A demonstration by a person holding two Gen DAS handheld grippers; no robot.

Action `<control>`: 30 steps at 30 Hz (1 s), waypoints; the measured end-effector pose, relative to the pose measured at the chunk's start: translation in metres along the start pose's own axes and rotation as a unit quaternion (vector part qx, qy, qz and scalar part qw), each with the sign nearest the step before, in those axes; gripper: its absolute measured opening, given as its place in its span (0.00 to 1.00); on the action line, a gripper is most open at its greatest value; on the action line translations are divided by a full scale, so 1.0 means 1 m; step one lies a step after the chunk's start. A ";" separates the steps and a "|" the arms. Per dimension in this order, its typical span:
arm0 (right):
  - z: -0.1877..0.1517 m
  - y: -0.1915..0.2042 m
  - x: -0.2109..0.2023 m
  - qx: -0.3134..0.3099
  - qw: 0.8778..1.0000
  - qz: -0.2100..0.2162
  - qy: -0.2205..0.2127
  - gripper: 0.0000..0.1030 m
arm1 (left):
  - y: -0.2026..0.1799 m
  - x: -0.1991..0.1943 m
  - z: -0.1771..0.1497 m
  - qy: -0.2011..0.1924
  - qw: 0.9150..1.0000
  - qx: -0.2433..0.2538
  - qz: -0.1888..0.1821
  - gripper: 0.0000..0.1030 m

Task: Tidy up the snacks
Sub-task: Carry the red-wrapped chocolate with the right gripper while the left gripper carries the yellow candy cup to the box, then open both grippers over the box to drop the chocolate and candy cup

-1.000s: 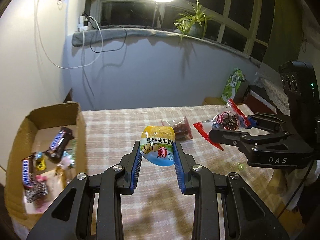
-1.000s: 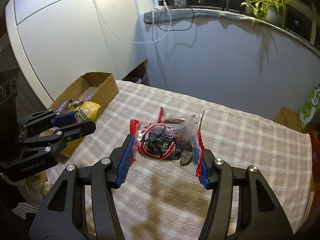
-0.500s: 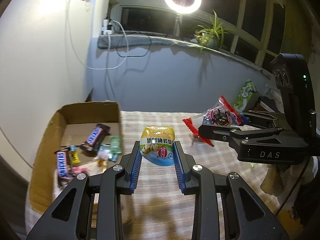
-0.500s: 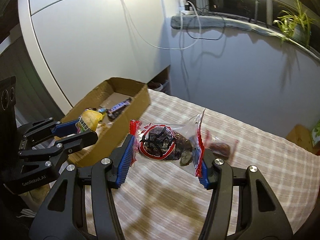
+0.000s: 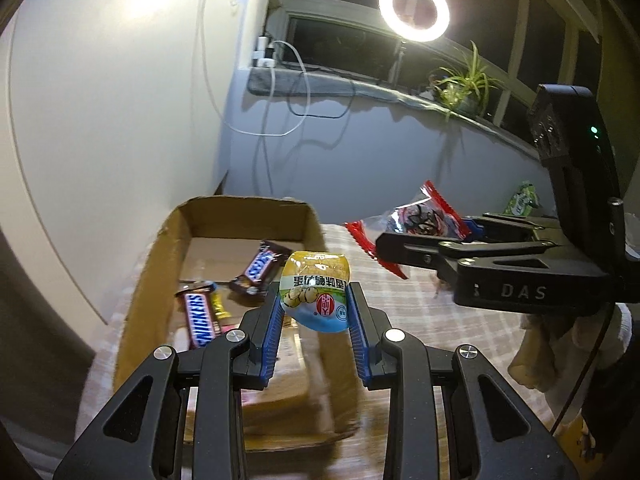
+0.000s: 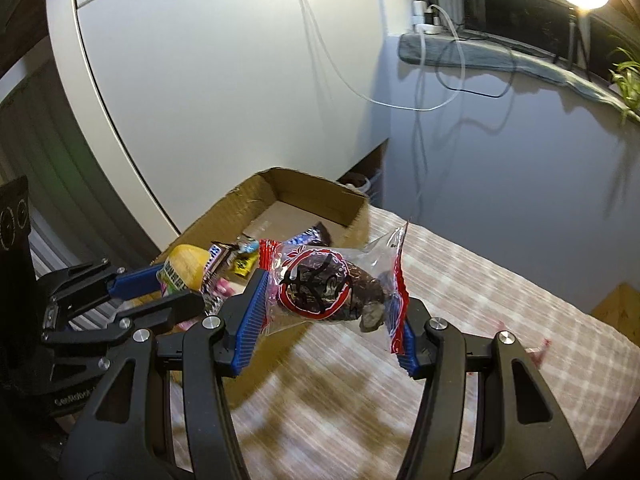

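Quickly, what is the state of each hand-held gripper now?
Left hand-held gripper: closed on the yellow snack packet.
Right hand-held gripper: closed on the clear red-edged snack bag.

Left gripper (image 5: 316, 312) tilted downward, blue pads clamped on both sides of a small packet, lifted. Right gripper (image 6: 332, 304) tilted downward too, jaws wider, pads pressing the ends of a clear bag, lifted. Right gripper sits just beside the left, to its right, apart.

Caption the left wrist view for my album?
Left gripper holding a yellow snack pouch above the cardboard box.
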State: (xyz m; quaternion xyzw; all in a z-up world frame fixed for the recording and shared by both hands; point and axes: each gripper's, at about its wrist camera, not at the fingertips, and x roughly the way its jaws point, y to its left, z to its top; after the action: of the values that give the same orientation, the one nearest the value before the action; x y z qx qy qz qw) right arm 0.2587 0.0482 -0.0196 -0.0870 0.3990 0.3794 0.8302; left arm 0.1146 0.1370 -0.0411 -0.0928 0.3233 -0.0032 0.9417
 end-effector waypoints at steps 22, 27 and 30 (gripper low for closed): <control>0.031 0.032 0.093 -0.026 0.997 0.041 0.055 0.58 | 0.042 0.012 -0.006 0.019 0.999 -0.036 0.025 0.30; 0.037 0.035 0.100 -0.025 0.997 0.041 0.057 0.62 | 0.047 0.013 -0.007 0.019 0.998 -0.042 0.030 0.38; 0.040 0.034 0.098 -0.021 0.998 0.032 0.046 0.80 | 0.046 0.012 -0.007 0.016 0.999 -0.041 0.033 0.55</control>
State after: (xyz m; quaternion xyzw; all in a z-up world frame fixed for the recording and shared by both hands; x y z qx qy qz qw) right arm 0.2970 0.1448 -0.0590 -0.1094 0.4313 0.4096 0.7964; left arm 0.1173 0.1807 -0.0617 -0.1204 0.3406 0.0396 0.9316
